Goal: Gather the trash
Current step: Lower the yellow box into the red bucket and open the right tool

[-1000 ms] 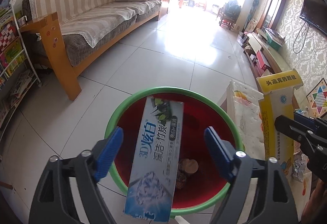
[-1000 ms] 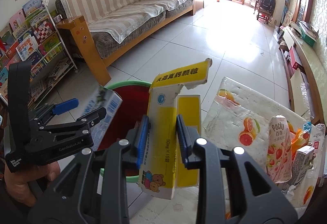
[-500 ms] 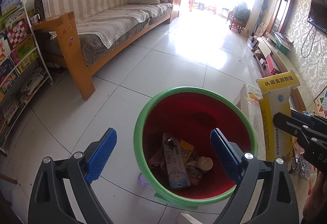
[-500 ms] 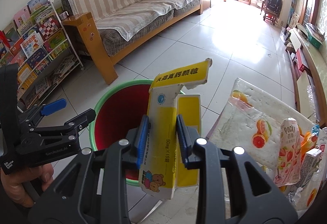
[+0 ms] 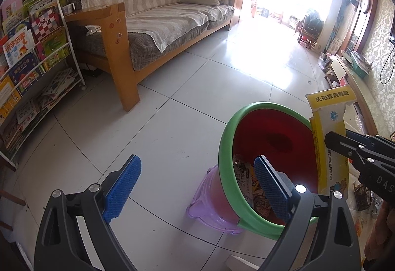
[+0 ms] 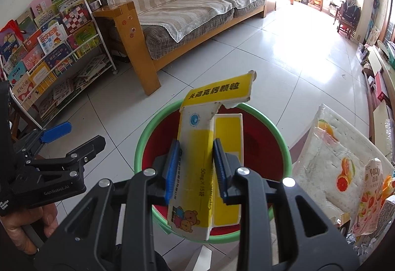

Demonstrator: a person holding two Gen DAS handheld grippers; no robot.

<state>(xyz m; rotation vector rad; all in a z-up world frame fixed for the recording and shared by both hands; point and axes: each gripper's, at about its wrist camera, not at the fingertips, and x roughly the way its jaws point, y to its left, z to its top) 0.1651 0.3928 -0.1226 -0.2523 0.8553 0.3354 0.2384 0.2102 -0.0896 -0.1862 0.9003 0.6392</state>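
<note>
Right gripper [image 6: 195, 167] clamped on yellow-and-white medicine box [image 6: 197, 155], blue pads pressing both narrow sides of it, box upright with torn top flap bent open and small bear picture at lower end. Held directly above green-rimmed red bin [image 6: 148, 140], so that box covers middle of bin opening in right wrist view. Left gripper [image 5: 196, 184] spread wide, nothing between its blue pads, hanging just left of bin, one pad over bare floor tiles [image 5: 160, 137] and other pad over near rim of bin. Inside bin, at bottom, some printed wrappers and crumpled packaging [image 5: 246, 184] visible; exact kinds not clear. Bin standing on or in pale purple plastic base [image 5: 209, 206], seen only from left wrist view. Right of bin, white cloth with orange fruit print [image 6: 330, 157] lying flat, and on far right edge of it pink Pocky packet [image 6: 370, 194] together with other small wrappers, partly cut off by picture border. Beyond bin, wooden-framed sofa [image 6: 187, 9] with striped cover along wall, well apart from bin. Left of sofa, white wire rack full of children's books [image 6: 49, 48]. Person's hand [image 6: 22, 226] gripping handle of left gripper, at lower left in right wrist view.
</note>
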